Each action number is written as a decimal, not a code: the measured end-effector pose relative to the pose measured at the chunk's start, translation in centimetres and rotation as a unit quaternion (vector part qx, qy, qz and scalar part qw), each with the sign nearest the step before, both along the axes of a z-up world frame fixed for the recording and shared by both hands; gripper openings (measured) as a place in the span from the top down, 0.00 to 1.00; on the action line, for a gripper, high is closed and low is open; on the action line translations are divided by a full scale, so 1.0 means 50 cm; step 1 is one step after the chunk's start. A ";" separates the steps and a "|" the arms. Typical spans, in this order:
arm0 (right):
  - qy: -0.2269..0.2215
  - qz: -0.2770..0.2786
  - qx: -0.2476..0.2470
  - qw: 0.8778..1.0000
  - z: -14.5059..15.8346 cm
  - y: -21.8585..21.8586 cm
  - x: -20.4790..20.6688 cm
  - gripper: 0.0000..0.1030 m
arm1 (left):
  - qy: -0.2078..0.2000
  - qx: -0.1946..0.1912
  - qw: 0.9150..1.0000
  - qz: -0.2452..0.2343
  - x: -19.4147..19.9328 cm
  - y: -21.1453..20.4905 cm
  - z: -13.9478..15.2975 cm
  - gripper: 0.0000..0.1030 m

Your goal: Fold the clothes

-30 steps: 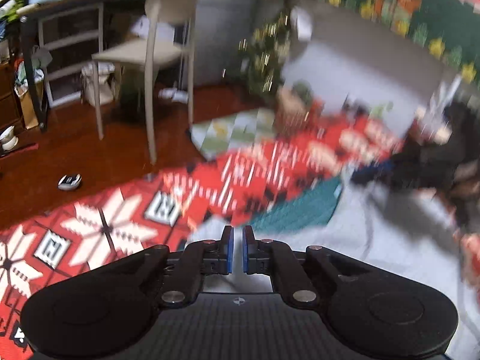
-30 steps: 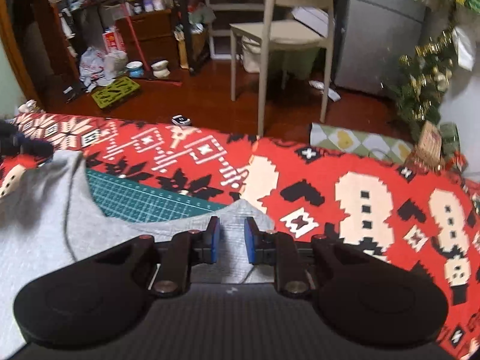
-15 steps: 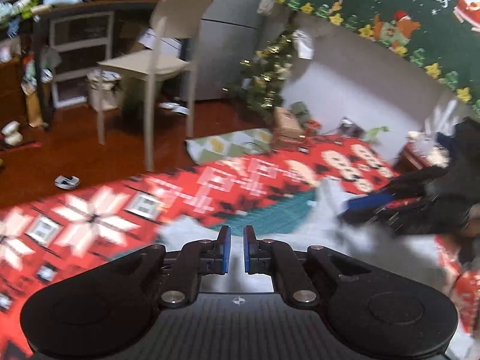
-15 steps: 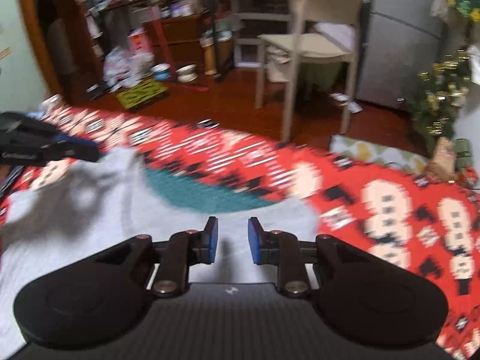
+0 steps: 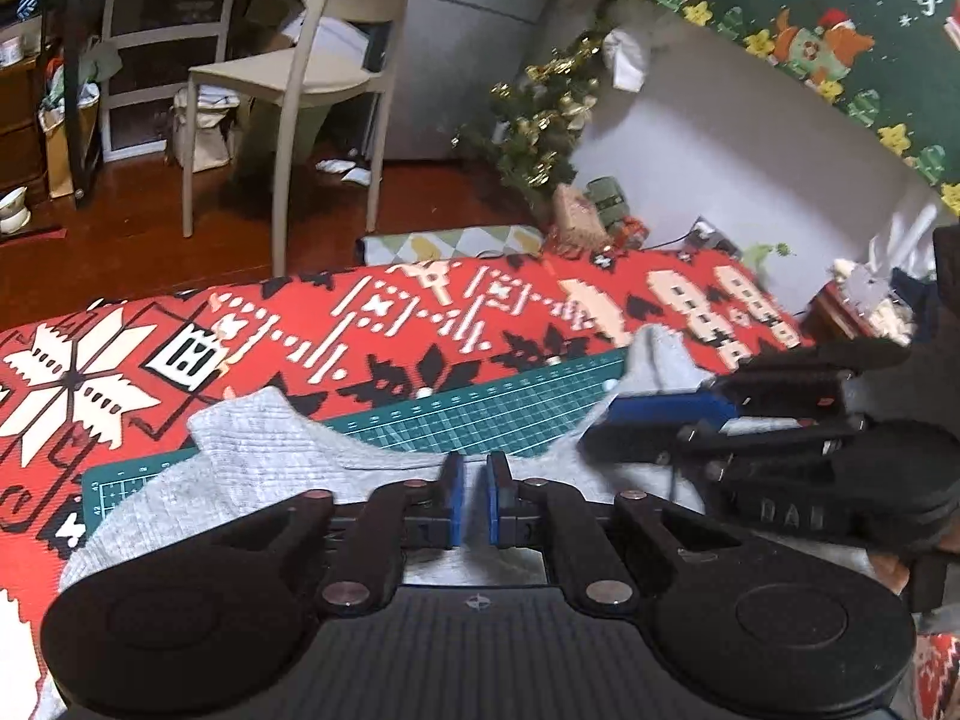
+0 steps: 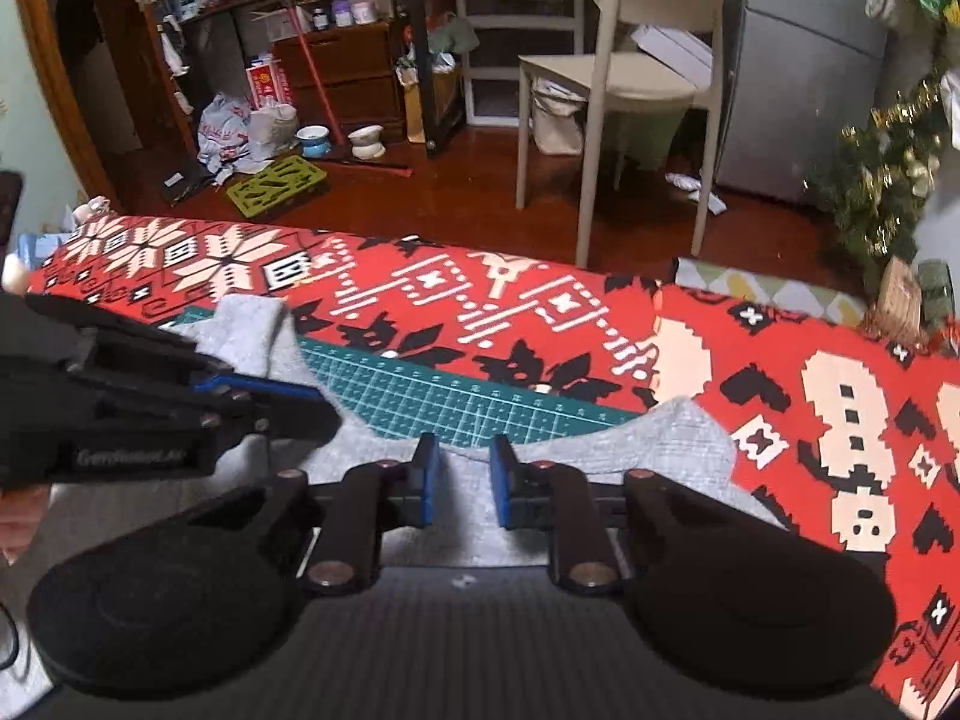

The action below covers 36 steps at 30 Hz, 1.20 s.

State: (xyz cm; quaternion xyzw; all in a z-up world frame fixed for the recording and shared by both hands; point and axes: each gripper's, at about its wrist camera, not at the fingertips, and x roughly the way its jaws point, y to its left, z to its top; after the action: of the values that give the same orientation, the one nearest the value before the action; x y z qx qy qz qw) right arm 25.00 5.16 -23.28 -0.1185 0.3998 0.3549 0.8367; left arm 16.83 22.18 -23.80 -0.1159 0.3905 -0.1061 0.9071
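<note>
A grey knitted garment (image 5: 252, 456) lies on a green gridded cutting mat (image 5: 498, 414) over a red patterned Christmas cloth (image 6: 540, 312). The left gripper (image 5: 474, 498) hovers nearly closed and empty; the right gripper (image 6: 462, 480), also empty, narrows. Behind them: a beige plastic chair (image 6: 630, 78), dark wooden floor (image 6: 456, 204), and a small tinselled tree (image 5: 540, 126).

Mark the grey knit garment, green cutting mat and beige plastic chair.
grey knit garment (image 5: 252, 450), left wrist view, left corner.
green cutting mat (image 6: 444, 402), right wrist view, bare grid.
beige plastic chair (image 6: 606, 81), right wrist view, seat.
</note>
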 end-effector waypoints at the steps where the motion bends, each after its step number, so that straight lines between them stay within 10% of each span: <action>1: 0.001 0.008 0.002 1.000 0.001 0.002 -0.008 0.79 | -0.003 0.000 1.000 -0.005 -0.004 -0.005 0.003 0.93; 6: -0.032 0.023 -0.030 0.999 -0.022 0.031 -0.029 0.81 | -0.012 0.059 0.998 -0.028 -0.008 -0.042 -0.006 0.93; 13: -0.014 -0.009 0.013 1.000 0.023 0.000 -0.017 0.75 | -0.018 0.029 0.999 0.024 -0.037 -0.002 0.037 0.93; 23: 0.008 -0.032 0.006 0.999 0.102 -0.145 -0.197 0.52 | -0.013 -0.010 0.999 0.040 -0.263 -0.001 0.102 0.58; 36: 0.075 -0.095 -0.038 0.992 0.020 -0.271 -0.412 0.48 | 0.062 -0.017 0.996 0.060 -0.476 -0.045 0.019 0.65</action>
State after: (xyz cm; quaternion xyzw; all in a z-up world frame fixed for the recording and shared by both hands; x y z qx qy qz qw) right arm 4.40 -8.37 -22.26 -0.0848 0.4845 0.2664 0.8289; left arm -6.96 19.94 -22.83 -0.1605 0.4364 -0.0507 0.8839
